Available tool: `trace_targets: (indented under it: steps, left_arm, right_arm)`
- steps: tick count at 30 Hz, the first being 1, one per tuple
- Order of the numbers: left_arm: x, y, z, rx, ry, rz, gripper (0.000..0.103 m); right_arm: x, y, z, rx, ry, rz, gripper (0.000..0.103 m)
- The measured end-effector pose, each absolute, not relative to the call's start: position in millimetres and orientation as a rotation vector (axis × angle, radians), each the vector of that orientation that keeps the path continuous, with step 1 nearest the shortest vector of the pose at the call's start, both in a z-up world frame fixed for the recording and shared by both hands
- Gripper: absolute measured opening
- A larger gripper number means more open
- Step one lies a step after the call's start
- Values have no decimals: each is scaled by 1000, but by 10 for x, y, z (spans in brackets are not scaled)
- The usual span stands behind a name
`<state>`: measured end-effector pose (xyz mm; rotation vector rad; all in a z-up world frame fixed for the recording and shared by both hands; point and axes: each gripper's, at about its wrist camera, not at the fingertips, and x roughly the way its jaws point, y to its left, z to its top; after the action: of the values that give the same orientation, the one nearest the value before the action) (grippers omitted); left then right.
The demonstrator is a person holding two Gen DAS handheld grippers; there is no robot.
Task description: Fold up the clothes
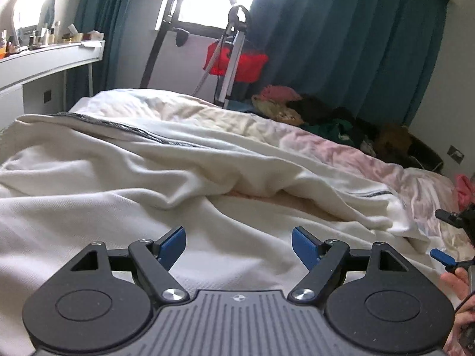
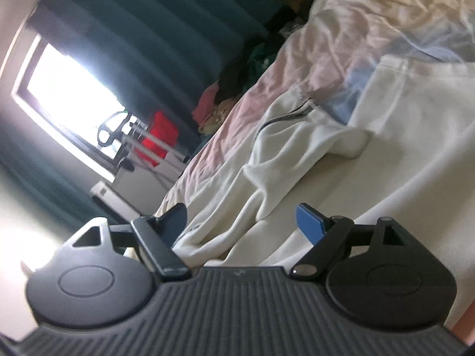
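A cream-white garment (image 1: pixel 124 178) with a dark zipper lies rumpled across the bed, filling the left wrist view. My left gripper (image 1: pixel 239 246) hovers low over it, open, blue pads wide apart with nothing between them. The right gripper (image 1: pixel 445 237) shows at the right edge of that view, open, held by a hand (image 1: pixel 457 284). In the right wrist view, tilted sharply, the same white garment (image 2: pixel 297 160) spreads ahead with its zipper edge near the middle. My right gripper (image 2: pixel 242 222) stands open just above the cloth, holding nothing.
Pink-and-white bedding (image 1: pixel 350 154) lies under the garment. A heap of dark, green and pink clothes (image 1: pixel 320 115) sits at the bed's far side by teal curtains (image 1: pixel 356 44). A red bag on a metal stand (image 1: pixel 234 59) is under the window; a white cluttered desk (image 1: pixel 50 59) stands left.
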<state>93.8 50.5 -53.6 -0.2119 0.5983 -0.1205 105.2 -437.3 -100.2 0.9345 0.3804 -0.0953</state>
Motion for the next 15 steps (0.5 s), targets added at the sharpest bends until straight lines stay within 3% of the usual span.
trace_targets:
  steps: [15]
  left_arm:
    - [1157,249,-840,-200,619,-152,80]
  right_arm:
    - [1778,-4868,-1675,1427,375,-130,82]
